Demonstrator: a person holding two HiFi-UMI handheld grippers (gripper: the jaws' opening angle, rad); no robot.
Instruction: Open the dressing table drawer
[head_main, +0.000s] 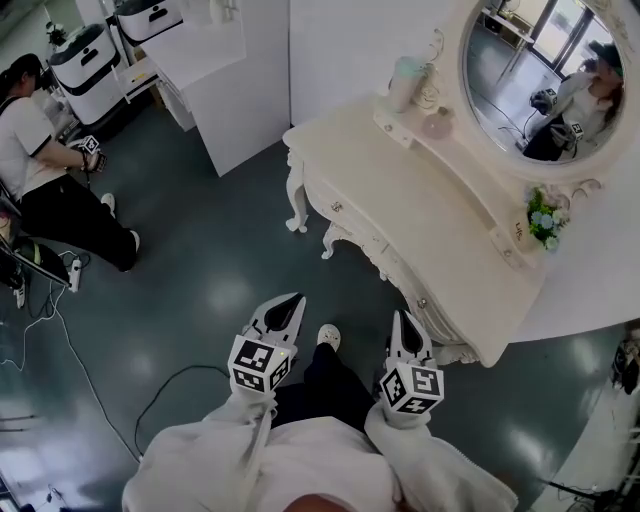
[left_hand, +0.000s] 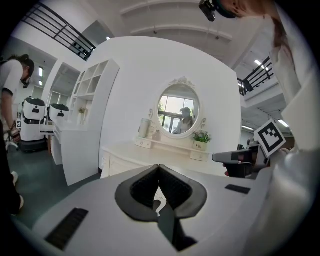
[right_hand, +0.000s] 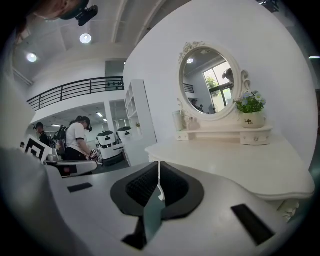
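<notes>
The cream dressing table (head_main: 420, 200) stands at the upper right of the head view, below an oval mirror (head_main: 545, 75). Its drawer front (head_main: 365, 238) faces the floor side and carries a small knob (head_main: 337, 207); a second knob (head_main: 421, 303) sits nearer me. Both grippers hang over the dark floor, short of the table and apart from it. My left gripper (head_main: 292, 300) is shut with nothing in it, and its tips (left_hand: 159, 166) meet in the left gripper view. My right gripper (head_main: 402, 318) is nearest the table's near end; its jaws (right_hand: 159, 163) also meet empty.
A person (head_main: 40, 170) sits at the far left holding grippers. A white cabinet (head_main: 225, 80) stands behind the table's left end. A cup (head_main: 405, 82) and a flower pot (head_main: 545, 218) rest on the table's raised shelf. A cable (head_main: 160, 390) runs over the floor.
</notes>
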